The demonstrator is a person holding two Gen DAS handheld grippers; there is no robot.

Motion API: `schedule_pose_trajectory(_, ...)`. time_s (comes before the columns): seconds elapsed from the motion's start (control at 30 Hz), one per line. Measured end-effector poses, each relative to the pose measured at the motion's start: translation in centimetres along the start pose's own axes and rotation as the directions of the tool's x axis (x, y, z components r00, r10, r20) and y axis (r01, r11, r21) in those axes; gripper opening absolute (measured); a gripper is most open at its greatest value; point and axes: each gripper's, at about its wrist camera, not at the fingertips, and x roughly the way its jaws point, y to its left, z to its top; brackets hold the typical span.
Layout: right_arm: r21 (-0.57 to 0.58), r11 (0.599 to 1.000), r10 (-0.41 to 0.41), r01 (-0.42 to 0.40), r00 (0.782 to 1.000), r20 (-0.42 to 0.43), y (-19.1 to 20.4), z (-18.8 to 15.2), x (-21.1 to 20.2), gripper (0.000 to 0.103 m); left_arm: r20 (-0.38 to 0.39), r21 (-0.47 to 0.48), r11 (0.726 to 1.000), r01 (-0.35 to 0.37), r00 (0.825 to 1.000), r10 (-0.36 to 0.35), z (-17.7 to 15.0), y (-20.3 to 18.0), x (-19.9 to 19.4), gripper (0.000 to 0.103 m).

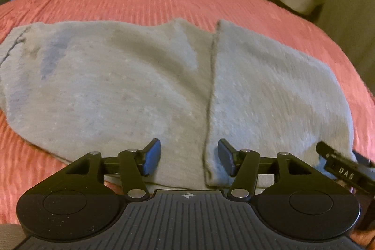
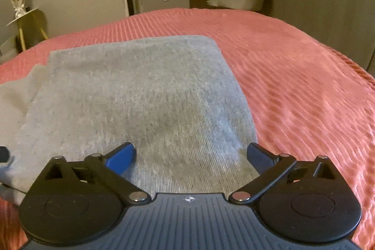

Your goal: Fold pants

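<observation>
1. At the far left of the left wrist view, the grey pants (image 1: 121,86) are lying flat on the pink ribbed bedspread (image 1: 140,1), their left end reaching the edge of the picture, where a dark drawstring-like line is showing.
2. Moving right, one folded edge is running down the middle of the cloth as a dark seam line, with a second layer overlapping it on the right; I am judging that at least one fold is already made.
3. The left gripper (image 1: 189,159) is hovering at the near edge of the pants, straddling that seam; its two blue pads are standing apart and are pinching nothing.
4. Further right, at the picture's edge, a black part of the right gripper's body is poking in, just beside the near right corner of the cloth.
5. In the right wrist view, the right gripper (image 2: 190,156) is sitting over the near right part of the pants (image 2: 140,90), jaws spread wide, holding no cloth; whether the tips are touching the fabric I cannot tell.
6. To its right, bare bedspread (image 2: 293,86) is stretching to the bed's edge.
7. Progress, as I am reading it: the bundle is looking compact and roughly rectangular, so the task is seeming well advanced, with perhaps one last fold or a smoothing left.
8. Count: one pair of pants, one bedspread, two grippers, four blue pads.
</observation>
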Motion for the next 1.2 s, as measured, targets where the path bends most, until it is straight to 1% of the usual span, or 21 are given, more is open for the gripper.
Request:
schedule_pose_trajectory(0.1,0.022,1.0,-0.011,0.011,1.0,0.011,0.8,-0.3,-0.7,0.103,0.025,-0.059,0.998,0.034,0.999,-0.032,0.8,1.8,-1.5,0.065)
schedule_pose_trajectory(0.17,0.125,0.992,-0.009,0.003,0.999,0.052,0.2,-0.1,-1.5,0.103,0.07,-0.1,0.993,0.067,0.996,-0.061,1.2,3.5,-2.9,0.076)
schedule_pose_trajectory(0.23,0.188,0.982,-0.032,0.021,0.998,0.058,-0.3,0.2,-1.5,0.103,0.123,-0.118,0.99,0.078,0.99,-0.064,1.7,5.4,-4.5,0.082)
schedule_pose_trajectory(0.27,0.174,0.984,-0.057,0.048,0.997,0.048,0.1,0.1,-1.2,0.103,0.15,-0.117,0.991,0.068,0.987,-0.05,2.1,6.4,-5.1,0.089)
schedule_pose_trajectory(0.33,0.035,0.992,-0.121,0.12,0.992,0.025,2.5,-0.3,-0.3,0.103,0.199,-0.117,0.992,0.039,0.98,-0.015,2.8,9.1,-6.1,0.095)
schedule_pose_trajectory(0.37,-0.035,0.991,-0.129,0.13,0.991,0.031,3.8,-0.7,-0.2,0.103,0.219,-0.136,0.99,0.032,0.976,-0.001,3.1,10.9,-6.3,0.095)
schedule_pose_trajectory(0.43,-0.08,0.993,-0.085,0.089,0.995,0.055,4.9,-1.0,-0.7,0.103,0.235,-0.231,0.973,0.03,0.972,0.025,3.4,14.8,-6.4,0.095)
schedule_pose_trajectory(0.5,-0.05,0.997,-0.063,0.065,0.997,0.051,4.6,-0.8,-0.7,0.103,0.237,-0.359,0.928,0.097,0.971,-0.009,3.1,19.5,-6.0,0.095)
schedule_pose_trajectory(0.57,-0.022,0.999,-0.043,0.043,0.998,0.041,3.8,-0.8,-0.5,0.103,0.237,-0.47,0.866,0.171,0.969,-0.063,2.0,23.7,-5.2,0.095)
schedule_pose_trajectory(0.6,-0.018,0.999,-0.039,0.039,0.998,0.042,3.6,-0.8,-0.4,0.103,0.235,-0.495,0.847,0.191,0.969,-0.081,1.6,25.2,-4.8,0.095)
schedule_pose_trajectory(0.63,-0.022,0.999,-0.038,0.039,0.998,0.043,3.6,-0.8,-0.3,0.103,0.239,-0.508,0.837,0.202,0.967,-0.088,1.0,26.5,-4.4,0.093)
schedule_pose_trajectory(0.7,-0.036,0.998,-0.051,0.053,0.998,0.047,4.1,-1.2,-0.7,0.103,0.232,-0.509,0.841,0.183,0.97,-0.071,0.3,28.0,-3.6,0.093)
schedule_pose_trajectory(0.73,-0.039,0.998,-0.055,0.057,0.997,0.049,4.2,-1.2,-0.6,0.103,0.223,-0.513,0.839,0.181,0.972,-0.073,0.0,28.5,-3.1,0.09)
schedule_pose_trajectory(0.77,-0.038,0.998,-0.055,0.057,0.997,0.049,4.2,-1.1,-0.5,0.103,0.224,-0.521,0.828,0.205,0.97,-0.099,-0.2,28.9,-2.6,0.09)
schedule_pose_trajectory(0.87,-0.043,0.998,-0.054,0.056,0.997,0.05,4.1,-1.1,-0.6,0.103,0.275,-0.524,0.79,0.318,0.941,-0.197,-0.5,29.7,-1.4,0.09)
schedule_pose_trajectory(0.9,-0.043,0.998,-0.054,0.056,0.997,0.05,4.2,-1.0,-0.7,0.103,0.281,-0.523,0.783,0.336,0.936,-0.214,-0.5,29.8,-0.9,0.09)
schedule_pose_trajectory(0.97,-0.042,0.997,-0.057,0.059,0.997,0.049,4.2,-1.0,-0.7,0.103,0.24,-0.541,0.783,0.307,0.949,-0.206,-0.2,30.2,0.5,0.089)
schedule_pose_trajectory(1.0,-0.041,0.997,-0.059,0.061,0.997,0.048,4.2,-1.0,-0.8,0.103,0.221,-0.544,0.786,0.293,0.954,-0.203,-0.2,30.5,1.1,0.085)
schedule_pose_trajectory(1.03,-0.042,0.997,-0.061,0.063,0.997,0.048,4.3,-1.0,-0.7,0.103,0.224,-0.542,0.787,0.295,0.953,-0.203,-0.4,30.8,1.4,0.082)
schedule_pose_trajectory(1.1,-0.044,0.997,-0.063,0.065,0.997,0.049,4.3,-1.1,-0.8,0.103,0.247,-0.536,0.781,0.32,0.944,-0.217,-0.3,31.3,1.7,0.082)
schedule_pose_trajectory(1.2,-0.046,0.997,-0.064,0.067,0.996,0.055,4.3,-1.3,-0.8,0.103,0.247,-0.536,0.777,0.331,0.941,-0.231,0.0,31.7,1.9,0.082)
